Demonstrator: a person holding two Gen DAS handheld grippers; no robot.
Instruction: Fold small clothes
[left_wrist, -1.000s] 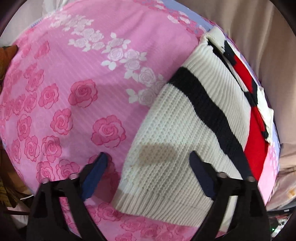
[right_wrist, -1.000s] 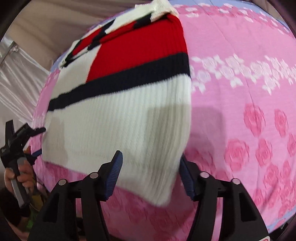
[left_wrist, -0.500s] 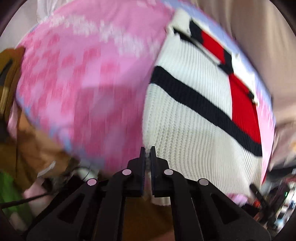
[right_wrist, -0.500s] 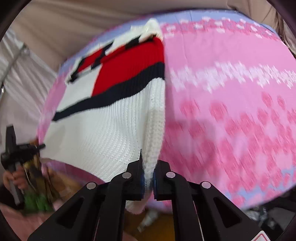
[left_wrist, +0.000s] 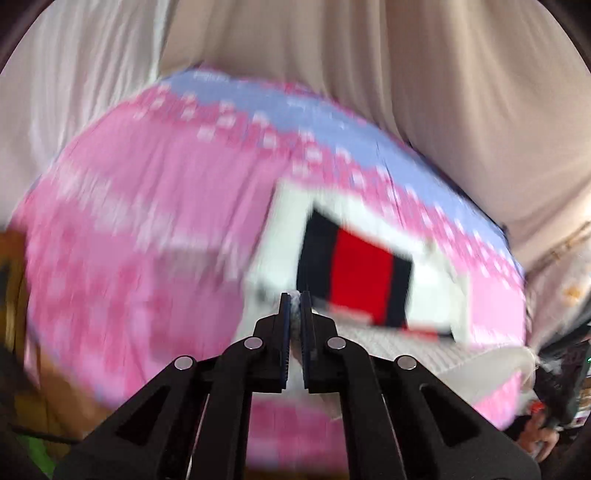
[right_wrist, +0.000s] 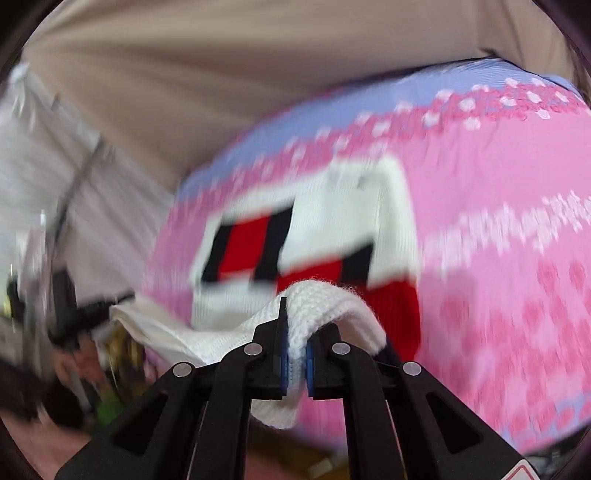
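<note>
White knit sweater (right_wrist: 332, 306) lies on the pink floral sheet (right_wrist: 498, 258), its near hem pinched by both the left gripper (left_wrist: 294, 306) and right gripper (right_wrist: 295, 325); carry both corners forward together, probably level, so the fold lands square

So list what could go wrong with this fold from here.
1. The left gripper pinches only a thin bit of the sweater hem, so the knit could slip out mid-fold.
2. The right gripper holds a thick bunched wad, which may leave a lumpy, uneven fold.
3. Both views are blurred by fast motion; the hem may land crooked on the pink floral sheet.
</note>
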